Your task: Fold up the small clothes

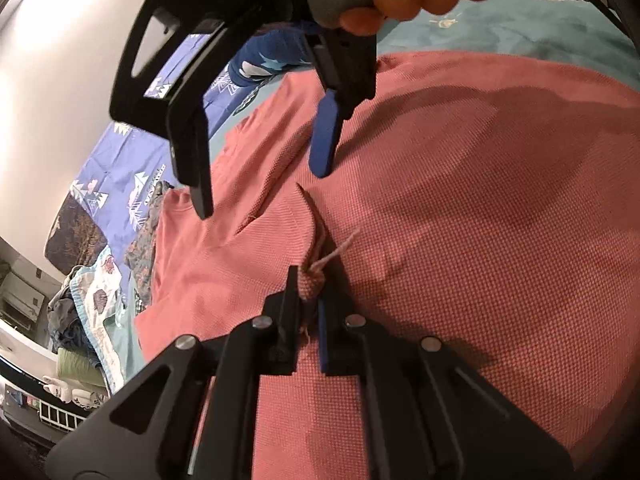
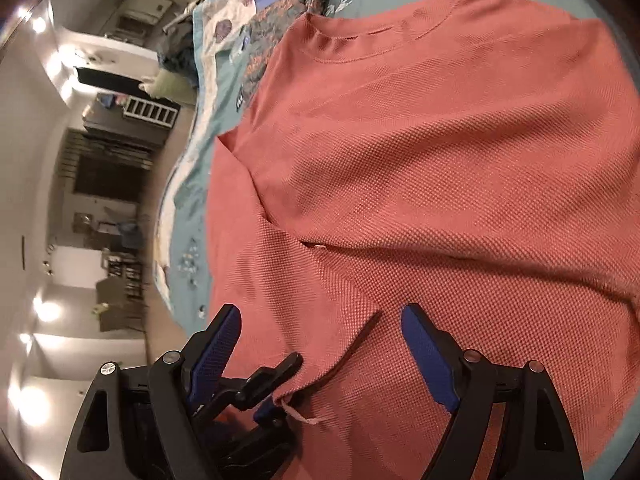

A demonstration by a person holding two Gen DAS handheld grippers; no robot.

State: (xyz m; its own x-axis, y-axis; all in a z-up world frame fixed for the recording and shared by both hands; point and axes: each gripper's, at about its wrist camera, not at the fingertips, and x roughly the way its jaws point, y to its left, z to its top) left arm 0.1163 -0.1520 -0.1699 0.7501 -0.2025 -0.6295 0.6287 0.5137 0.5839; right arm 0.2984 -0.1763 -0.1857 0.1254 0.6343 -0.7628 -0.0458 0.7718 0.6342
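Observation:
A salmon-pink knit shirt (image 1: 460,200) lies spread on a teal bedspread (image 1: 520,28). My left gripper (image 1: 310,284) is shut on a bunched corner of the shirt where a loose thread sticks out. My right gripper (image 1: 264,188) hangs open just above the shirt, its blue pad (image 1: 326,136) close to the fabric. In the right wrist view the shirt (image 2: 440,140) fills the frame with its neckline at the top. The open right gripper (image 2: 320,316) straddles the shirt's edge, and the left gripper (image 2: 280,380) pinches the corner between its fingers.
A blue patterned quilt (image 1: 132,160) and a dark floral garment (image 1: 142,248) lie left of the shirt. A seashell-print blanket (image 1: 100,280) hangs at the bed's edge (image 2: 176,240). Beyond it the room with furniture (image 2: 112,168) opens.

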